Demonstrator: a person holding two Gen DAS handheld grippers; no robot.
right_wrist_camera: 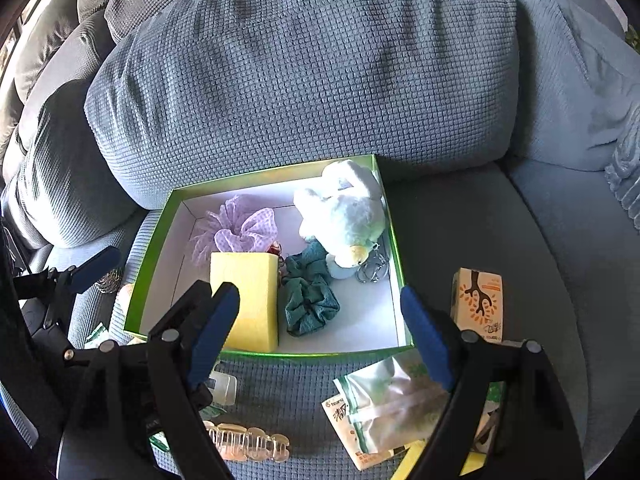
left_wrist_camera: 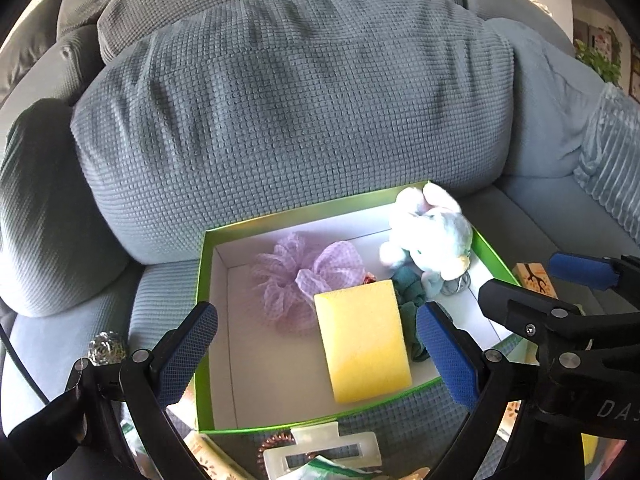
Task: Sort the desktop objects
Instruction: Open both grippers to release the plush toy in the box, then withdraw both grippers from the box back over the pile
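On a grey waffle-weave sofa seat [right_wrist_camera: 460,220], a green-rimmed white cardboard box [right_wrist_camera: 394,240] already holds the yellow rectangular sponge [right_wrist_camera: 248,300] (plush and scrunchies too). Both the left gripper [left_wrist_camera: 316,354] and right gripper [right_wrist_camera: 320,336] hover wide open, empty; best approach the translucent pink plastic hair claw [right_wrist_camera: 248,442] squarely

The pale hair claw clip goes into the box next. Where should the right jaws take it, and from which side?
Grip the hair claw clip across its narrow width at mid-length, coming from above. It lies flat and lengthwise on the sofa seat, with the open right gripper empty.
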